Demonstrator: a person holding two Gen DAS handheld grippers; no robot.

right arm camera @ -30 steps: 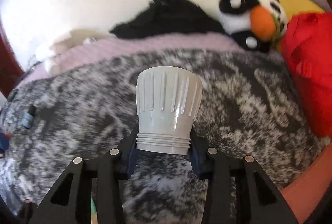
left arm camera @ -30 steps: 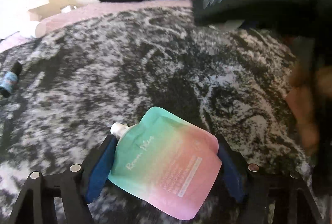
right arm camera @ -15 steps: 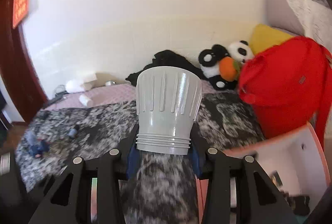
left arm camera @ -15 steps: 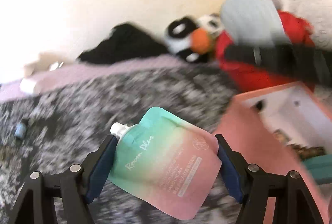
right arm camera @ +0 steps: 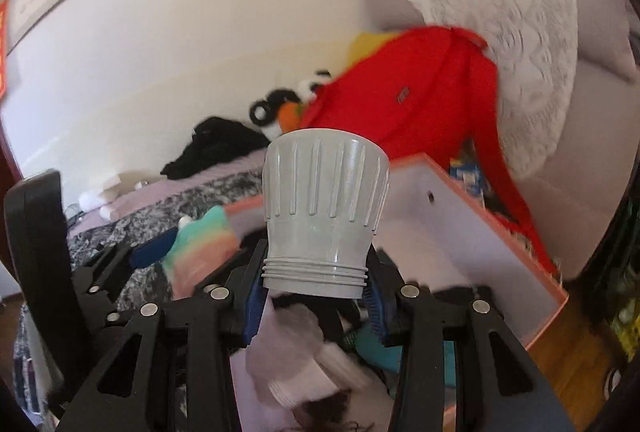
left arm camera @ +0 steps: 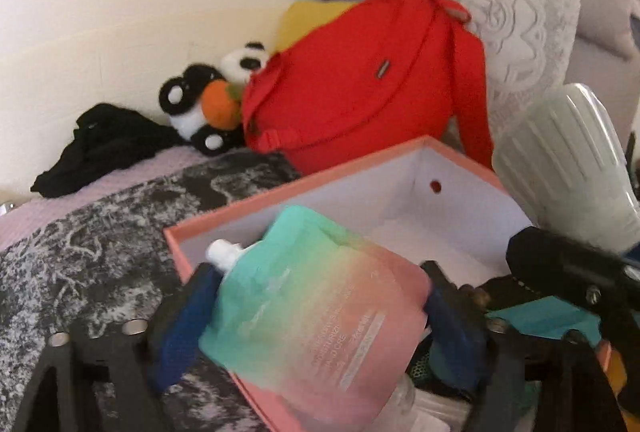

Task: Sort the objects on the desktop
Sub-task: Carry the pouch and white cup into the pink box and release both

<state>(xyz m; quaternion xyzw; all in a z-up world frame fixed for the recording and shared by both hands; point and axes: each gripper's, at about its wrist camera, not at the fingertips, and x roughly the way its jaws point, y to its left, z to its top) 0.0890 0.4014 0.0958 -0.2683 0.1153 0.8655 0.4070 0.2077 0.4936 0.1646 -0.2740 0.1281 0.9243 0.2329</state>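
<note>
So the whole setup sits on a bed covered with a fuzzy black-and-white mottled blanket [left arm camera: 92, 256], with a pale pink knitted throw [left arm camera: 80, 192] along the wall side. Lying on it: an open salmon-pink cardboard box with a white inside [left arm camera: 404, 200], a big bright red fabric backpack [left arm camera: 360, 92] right behind the box, a black-and-white panda plush with an orange snout [left arm camera: 208, 104] tucked against the backpack, and a crumpled black garment [left arm camera: 104, 144] by the wall. A white lace-patterned pillow [left arm camera: 500, 4] leans behind the backpack.

pouch [left arm camera: 316, 308] print blurred, unreadable
</note>
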